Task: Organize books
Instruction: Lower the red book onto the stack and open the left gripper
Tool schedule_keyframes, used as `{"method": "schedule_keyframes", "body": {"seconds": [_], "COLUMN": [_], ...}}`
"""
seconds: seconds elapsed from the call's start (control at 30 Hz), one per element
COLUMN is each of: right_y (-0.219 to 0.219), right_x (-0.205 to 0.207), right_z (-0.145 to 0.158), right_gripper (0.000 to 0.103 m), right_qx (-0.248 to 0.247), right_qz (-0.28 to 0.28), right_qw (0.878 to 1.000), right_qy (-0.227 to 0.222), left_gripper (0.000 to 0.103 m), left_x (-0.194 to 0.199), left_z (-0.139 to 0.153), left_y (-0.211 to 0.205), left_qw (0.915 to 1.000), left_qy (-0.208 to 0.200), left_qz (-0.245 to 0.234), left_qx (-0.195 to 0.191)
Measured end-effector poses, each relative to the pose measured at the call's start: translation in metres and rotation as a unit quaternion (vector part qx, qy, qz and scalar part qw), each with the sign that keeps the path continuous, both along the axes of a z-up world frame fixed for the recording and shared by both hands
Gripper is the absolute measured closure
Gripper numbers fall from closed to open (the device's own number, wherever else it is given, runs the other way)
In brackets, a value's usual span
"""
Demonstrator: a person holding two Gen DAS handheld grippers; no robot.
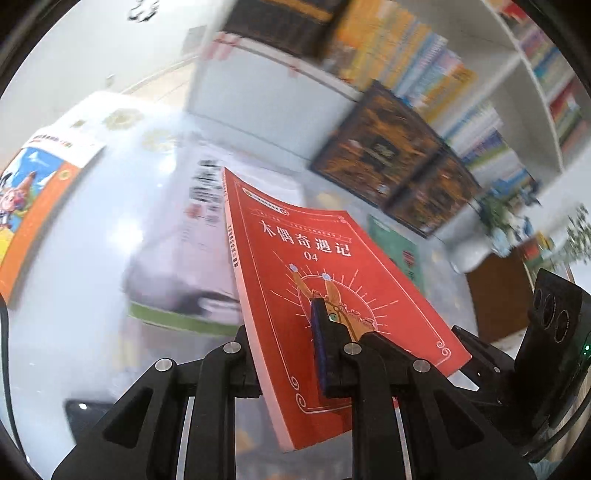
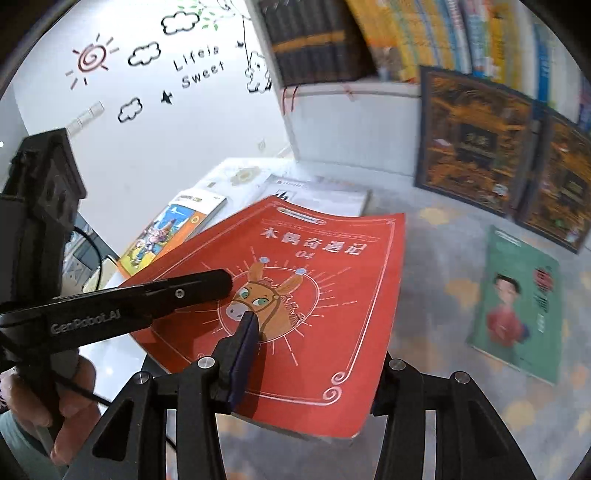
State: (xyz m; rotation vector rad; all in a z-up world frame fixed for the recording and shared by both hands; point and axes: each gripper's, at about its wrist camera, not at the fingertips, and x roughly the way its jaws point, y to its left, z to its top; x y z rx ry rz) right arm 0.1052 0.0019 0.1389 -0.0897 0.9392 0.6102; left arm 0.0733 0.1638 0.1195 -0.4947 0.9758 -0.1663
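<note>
A red book with a donkey on its cover [image 1: 332, 280] [image 2: 303, 295] is held in the air above the table by both grippers. My left gripper [image 1: 284, 332] is shut on it; one blue-padded finger lies on the cover, the other is hidden behind the book. The left gripper also shows in the right wrist view [image 2: 207, 284], clamping the book's left edge. My right gripper [image 2: 295, 354] is shut on the book's near edge, one pad on the cover, the other finger hidden under it.
On the table lie a green book [image 2: 521, 306], an orange cartoon book [image 2: 170, 229] and a white book [image 2: 325, 195]. Two dark ornate boxes [image 2: 476, 140] lean against a white bookshelf full of books [image 2: 424, 33]. A wall with stickers is at the left.
</note>
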Motion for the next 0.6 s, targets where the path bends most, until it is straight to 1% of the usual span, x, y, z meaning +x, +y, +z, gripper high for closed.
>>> {"method": "schedule_keyframes", "body": {"seconds": [0.07, 0.2, 0.27, 0.4, 0.47, 0.6], "right_y": [0.016, 0.035, 0.039, 0.051, 0.054, 0.059], "right_x": [0.012, 0.034, 0.042, 0.058, 0.062, 0.07], "right_z": [-0.011, -0.02, -0.023, -0.031, -0.034, -0.045], "right_gripper": [0.055, 0.055, 0.053, 0.051, 0.05, 0.046], "right_qx": [-0.004, -0.01, -0.007, 0.003, 0.006, 0.014], "right_qz": [-0.006, -0.017, -0.024, -0.037, -0.044, -0.052], "right_qw": [1.0, 0.999, 0.999, 0.998, 0.998, 0.996], "right_qy": [0.017, 0.025, 0.033, 0.047, 0.049, 0.074], "left_gripper": [0.088, 0.084, 0.084, 0.08, 0.076, 0.075], "left_x": [0.009, 0.027, 0.035, 0.051, 0.06, 0.065], "left_z": [-0.01, -0.027, -0.032, -0.037, -0.041, -0.05], "left_y": [0.014, 0.037, 0.044, 0.052, 0.057, 0.067], "left_qw": [0.9999, 0.9987, 0.9981, 0.9983, 0.9976, 0.9955], "left_qy": [0.011, 0.026, 0.028, 0.033, 0.041, 0.059], "left_qz": [0.006, 0.021, 0.027, 0.03, 0.034, 0.051], "left_qx": [0.0, -0.039, -0.049, -0.039, -0.043, -0.055]}}
